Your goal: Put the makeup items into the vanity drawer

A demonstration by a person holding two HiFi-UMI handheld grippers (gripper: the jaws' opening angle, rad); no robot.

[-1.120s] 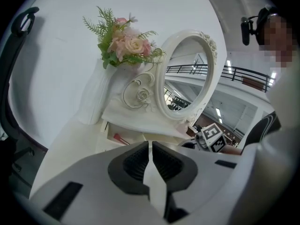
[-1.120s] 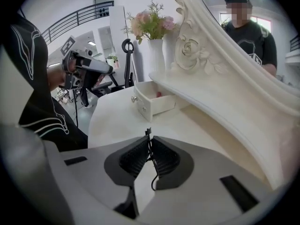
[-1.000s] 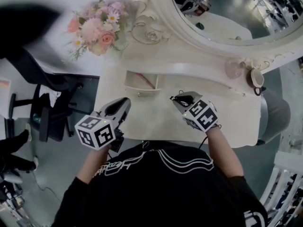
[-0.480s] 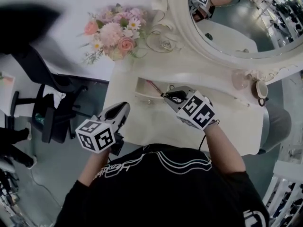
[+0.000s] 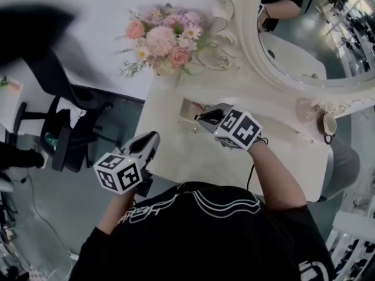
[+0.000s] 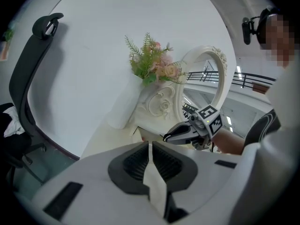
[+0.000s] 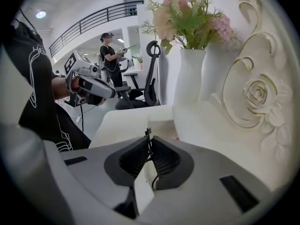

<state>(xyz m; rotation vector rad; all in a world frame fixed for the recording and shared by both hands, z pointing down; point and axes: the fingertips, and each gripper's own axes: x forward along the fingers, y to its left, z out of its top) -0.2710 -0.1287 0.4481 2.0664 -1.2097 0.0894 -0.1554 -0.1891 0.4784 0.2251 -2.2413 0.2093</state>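
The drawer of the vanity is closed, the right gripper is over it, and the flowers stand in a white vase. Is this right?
No. The drawer is open, as the head view shows. The right gripper is over it, and the flowers stand in a white vase.

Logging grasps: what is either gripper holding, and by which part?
Right gripper pinches a thin dark item along its length; tip protrudes. Left gripper empty.
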